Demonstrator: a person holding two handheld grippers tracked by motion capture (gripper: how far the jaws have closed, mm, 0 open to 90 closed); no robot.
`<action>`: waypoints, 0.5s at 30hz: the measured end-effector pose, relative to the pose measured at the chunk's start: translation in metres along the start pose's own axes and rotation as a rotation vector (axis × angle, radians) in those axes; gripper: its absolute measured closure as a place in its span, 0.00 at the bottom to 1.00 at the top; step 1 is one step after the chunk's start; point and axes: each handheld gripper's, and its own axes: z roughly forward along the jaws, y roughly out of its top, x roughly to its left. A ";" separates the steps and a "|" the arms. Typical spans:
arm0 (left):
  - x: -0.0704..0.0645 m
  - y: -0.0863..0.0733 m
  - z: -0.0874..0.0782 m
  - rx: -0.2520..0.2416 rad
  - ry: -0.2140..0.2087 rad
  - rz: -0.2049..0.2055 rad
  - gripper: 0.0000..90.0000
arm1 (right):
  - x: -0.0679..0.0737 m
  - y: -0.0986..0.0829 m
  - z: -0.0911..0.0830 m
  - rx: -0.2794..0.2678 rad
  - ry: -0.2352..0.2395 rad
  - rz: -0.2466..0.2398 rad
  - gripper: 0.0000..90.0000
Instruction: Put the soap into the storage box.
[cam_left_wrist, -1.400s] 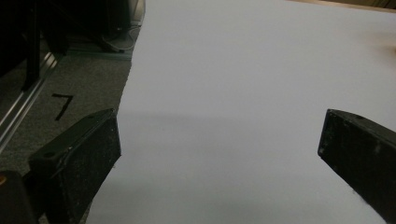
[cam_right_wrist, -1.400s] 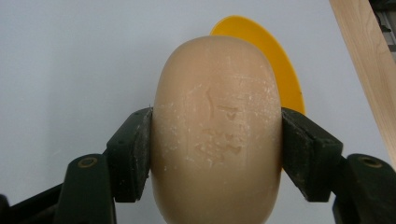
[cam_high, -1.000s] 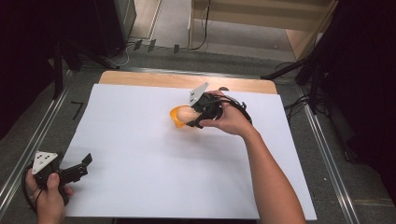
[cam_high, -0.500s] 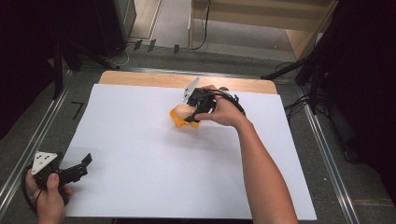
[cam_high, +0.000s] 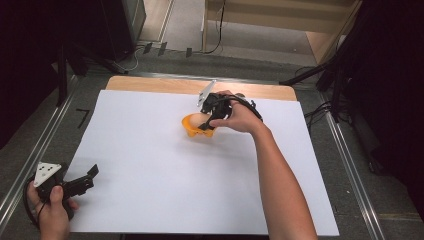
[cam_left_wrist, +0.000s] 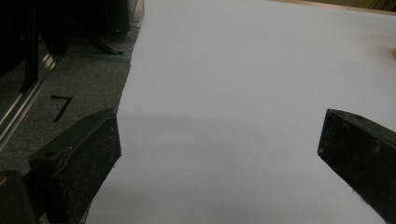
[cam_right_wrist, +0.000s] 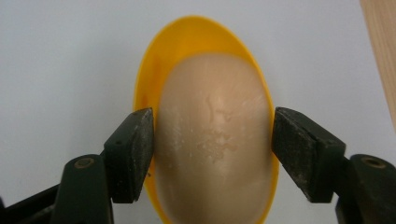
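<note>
Straddling a pale egg (cam_right_wrist: 214, 140) in its yellow cup (cam_high: 193, 126) near the desk's far edge: right gripper (cam_right_wrist: 212, 140), jaws either side, contact unclear | left gripper (cam_high: 82, 182) at near-left corner, jaws spread over white sheet (cam_left_wrist: 243, 93), holding nothing

A black mark (cam_left_wrist: 61, 107) shaped like the numeral 7 stood on the grey floor (cam_left_wrist: 70, 74) beside the white sheet.
</note>
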 end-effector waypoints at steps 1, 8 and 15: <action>0.000 0.000 0.000 0.000 0.000 0.001 0.00 | 0.001 0.001 -0.002 -0.017 -0.034 0.015 0.33; 0.000 0.000 0.000 -0.001 0.000 0.001 0.00 | 0.003 -0.003 -0.013 -0.023 -0.047 0.047 0.33; -0.001 0.000 0.000 0.000 0.001 0.004 0.00 | 0.008 -0.016 -0.030 -0.065 -0.032 0.086 0.35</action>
